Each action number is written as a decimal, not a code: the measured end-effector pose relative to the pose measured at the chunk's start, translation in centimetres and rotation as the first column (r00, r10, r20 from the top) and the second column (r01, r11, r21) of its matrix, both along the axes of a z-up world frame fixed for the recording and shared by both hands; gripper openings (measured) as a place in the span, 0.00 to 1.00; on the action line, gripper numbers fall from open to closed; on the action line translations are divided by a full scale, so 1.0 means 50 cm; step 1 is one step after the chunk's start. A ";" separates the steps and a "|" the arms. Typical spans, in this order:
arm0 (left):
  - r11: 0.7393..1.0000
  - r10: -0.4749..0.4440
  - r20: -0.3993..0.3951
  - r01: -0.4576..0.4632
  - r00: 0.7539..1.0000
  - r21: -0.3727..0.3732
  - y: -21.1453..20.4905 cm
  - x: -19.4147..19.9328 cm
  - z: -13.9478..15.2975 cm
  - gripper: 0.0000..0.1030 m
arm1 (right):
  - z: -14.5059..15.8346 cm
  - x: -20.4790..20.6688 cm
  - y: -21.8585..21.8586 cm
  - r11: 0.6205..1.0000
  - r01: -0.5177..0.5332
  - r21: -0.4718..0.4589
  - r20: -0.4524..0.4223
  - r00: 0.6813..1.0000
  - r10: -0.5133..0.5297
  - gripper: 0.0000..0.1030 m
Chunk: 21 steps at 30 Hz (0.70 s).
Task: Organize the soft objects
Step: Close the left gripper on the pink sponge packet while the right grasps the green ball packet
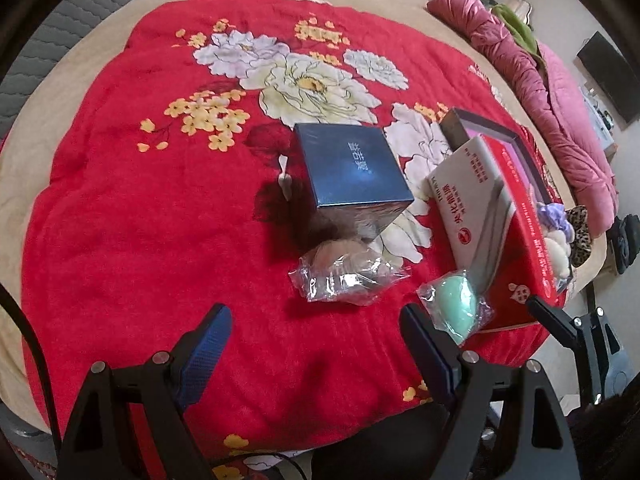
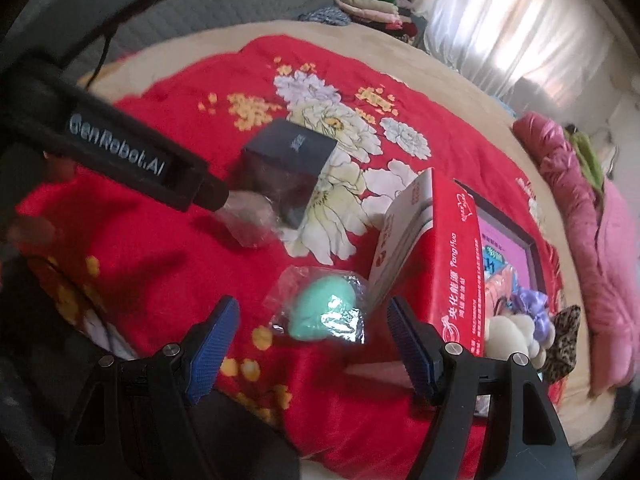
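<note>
Blue pads sit on the fingers of both grippers. The left gripper (image 1: 316,344) has its jaws spread wide with nothing between them, over the red blanket (image 1: 120,220). Just past it lies a beige puff (image 1: 344,270) in a crinkly clear bag, touching the foot of the dark blue box (image 1: 352,168). The bag shines, so the puff is hard to make out. A small white thing beside the box is too tiny to tell.

The right gripper (image 2: 314,344) is spread wide too, and holds nothing. The green sponge (image 2: 324,312) in its clear bag lies on the blanket between the two fingers, not pinched. It rests by the red box (image 2: 444,256), whose white flap stands up. Behind the red box, soft things peek out: a white fluffy one (image 2: 516,334), a purple scrunchie (image 2: 530,304) and a spotted one (image 2: 562,340). The box wall hides part of them, so I cannot tell what they lie in.

In the right view the left gripper is a blurry black bar that covers part of the beige puff. Pink bedding (image 2: 592,248) is bunched at the far edge.
</note>
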<state>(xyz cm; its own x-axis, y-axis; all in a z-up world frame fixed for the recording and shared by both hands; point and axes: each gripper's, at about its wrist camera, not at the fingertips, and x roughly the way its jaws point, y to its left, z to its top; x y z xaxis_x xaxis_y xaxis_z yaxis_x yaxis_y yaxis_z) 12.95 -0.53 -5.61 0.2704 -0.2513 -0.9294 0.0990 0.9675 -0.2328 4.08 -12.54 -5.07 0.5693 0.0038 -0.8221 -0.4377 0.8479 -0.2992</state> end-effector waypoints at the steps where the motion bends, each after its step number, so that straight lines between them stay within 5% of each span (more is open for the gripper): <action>1: 1.000 -0.004 -0.005 0.004 1.000 -0.010 -0.003 0.005 -0.005 0.83 | -0.006 0.001 0.002 1.000 -0.004 -0.014 0.002 1.000 0.004 0.75; 21: 0.996 -0.053 -0.097 0.046 0.994 -0.077 -0.048 0.083 -0.093 0.83 | -0.122 0.039 0.025 0.968 -0.081 -0.238 0.029 0.995 0.090 0.74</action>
<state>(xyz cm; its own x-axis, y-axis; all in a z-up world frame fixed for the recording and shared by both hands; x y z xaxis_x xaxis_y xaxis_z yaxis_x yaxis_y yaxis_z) 17.11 -2.91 -10.23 0.1636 -0.3318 -0.9291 0.1195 0.9415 -0.3152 6.05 -11.27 -11.18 0.6076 -0.1375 -0.7823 -0.4892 0.7111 -0.5050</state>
